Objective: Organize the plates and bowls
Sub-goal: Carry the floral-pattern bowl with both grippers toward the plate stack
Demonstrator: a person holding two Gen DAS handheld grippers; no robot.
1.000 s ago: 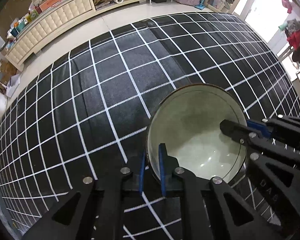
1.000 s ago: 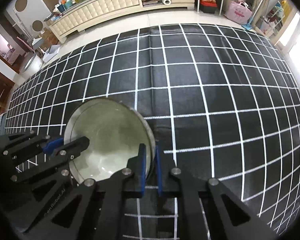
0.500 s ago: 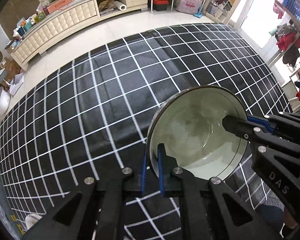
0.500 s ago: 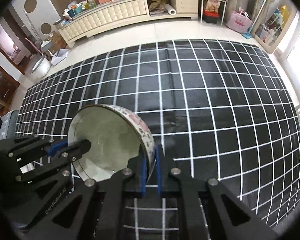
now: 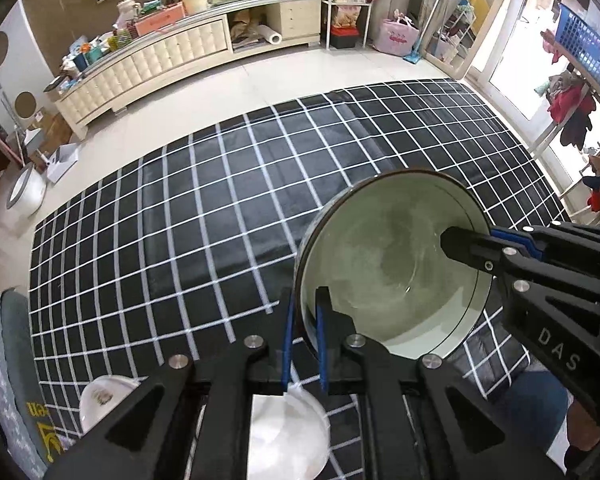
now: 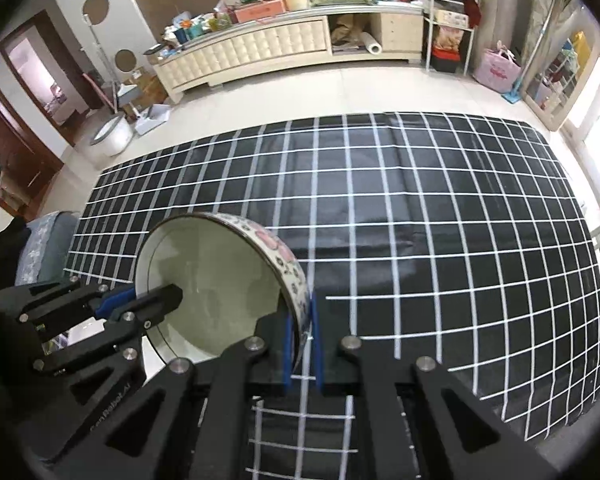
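Left wrist view: a round pale-green bowl with a flowered outside [image 5: 392, 264] is held up above the black white-lined cloth [image 5: 180, 216].
Its near rim is pinched tight by the left gripper [image 5: 303, 344], its far rim by the right gripper [image 5: 460, 245].

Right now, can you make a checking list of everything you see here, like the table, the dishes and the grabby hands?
Surface: black cloth with a white grid, bare over most of its spread.
Job's things: large bowl, pale inside, flower pattern outside, held up off the cloth and tilted; two white dishes low in the left wrist view, partly hidden.
Clutter: nothing seen on the cloth.
Grippers: left gripper shut on the bowl's rim; right gripper shut on the opposite rim.
Cables: nothing seen.
Surroundings: long cream cabinet piled with boxes, pink bag, wire shelf, hanging clothes.
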